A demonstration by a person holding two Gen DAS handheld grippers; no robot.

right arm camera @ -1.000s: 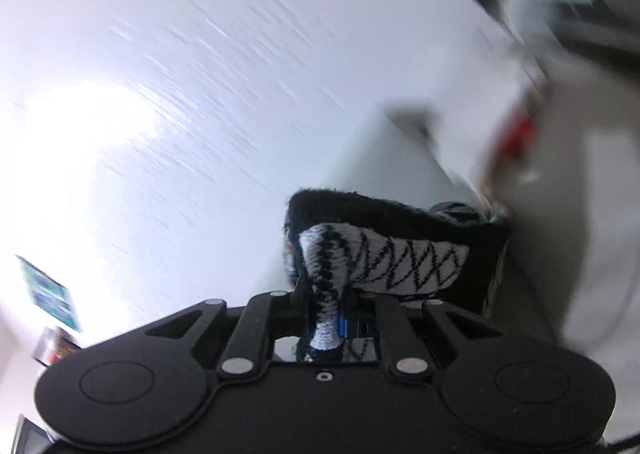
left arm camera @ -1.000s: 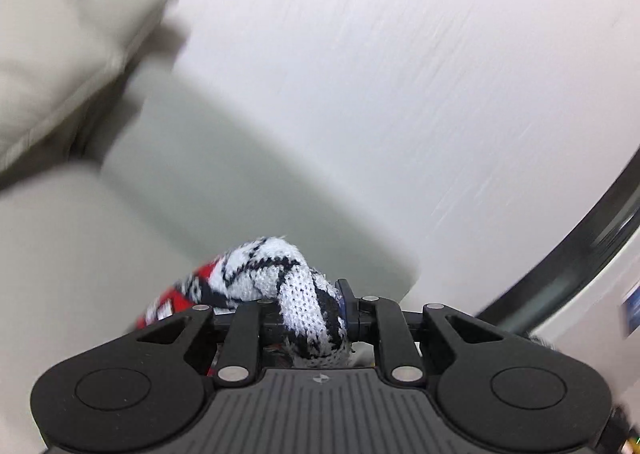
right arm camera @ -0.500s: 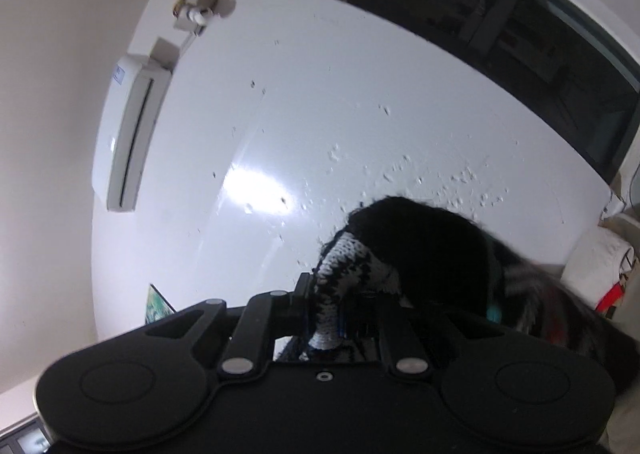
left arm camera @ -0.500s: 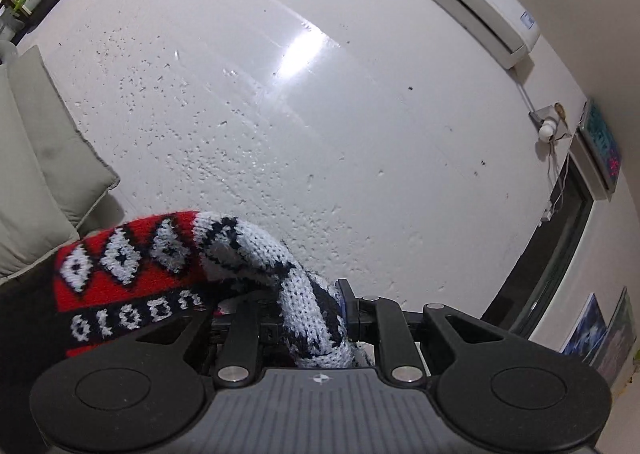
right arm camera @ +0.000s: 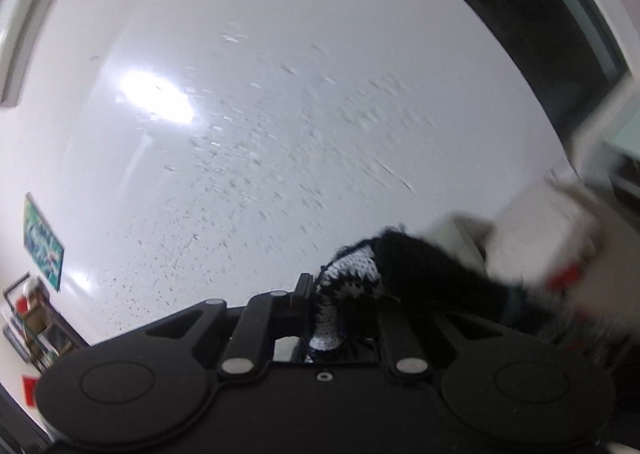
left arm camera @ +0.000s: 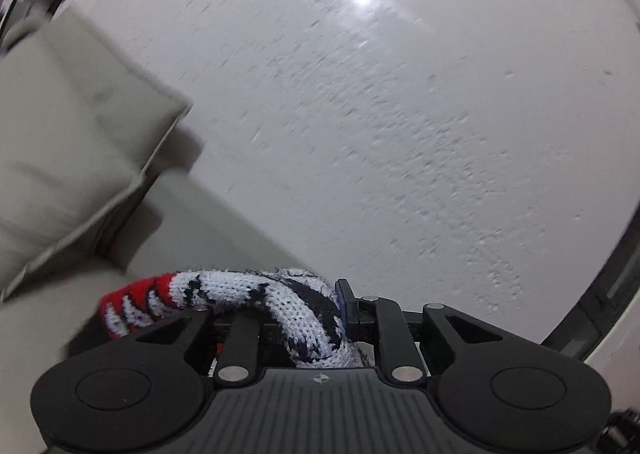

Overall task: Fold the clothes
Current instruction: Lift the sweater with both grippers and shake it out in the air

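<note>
**Operator:** Left wrist view: a knitted sweater [left arm camera: 304,314], white and black with a red patterned band, is bunched between the jaws of my left gripper [left arm camera: 308,334]. The jaws are almost closed and pinch a thick fold of knit. The rest of the garment trails off to the left, out of frame, above a grey sofa [left arm camera: 168,238].

**Desk:** And the other hand?

**Operator:** In the right wrist view, my right gripper [right arm camera: 326,328] has its jaws nearly together on another white-and-black bunch of the same sweater [right arm camera: 360,274]; a black part of it drapes away to the right. So the garment hangs in the air between my two grippers, not yet laid down. How much of it dangles below, I cannot tell.

**Desk:** What surrounds it?

**Operator:** A large grey cushion [left arm camera: 68,142] leans against the sofa on the left. Behind everything stands a pale glossy wall [left arm camera: 400,134]. The right view also catches a small framed picture [right arm camera: 42,240] and a blurred white object [right arm camera: 548,230] with a red patch.

**Desk:** How do you do this step well?

**Operator:** My judgement: keep both grips firm and level with each other, hold the grippers apart so the knit hangs flat, then lower it evenly onto the sofa. Heavy knit can slip from a pinch, and a tilted hold would set a crooked fold line.
</note>
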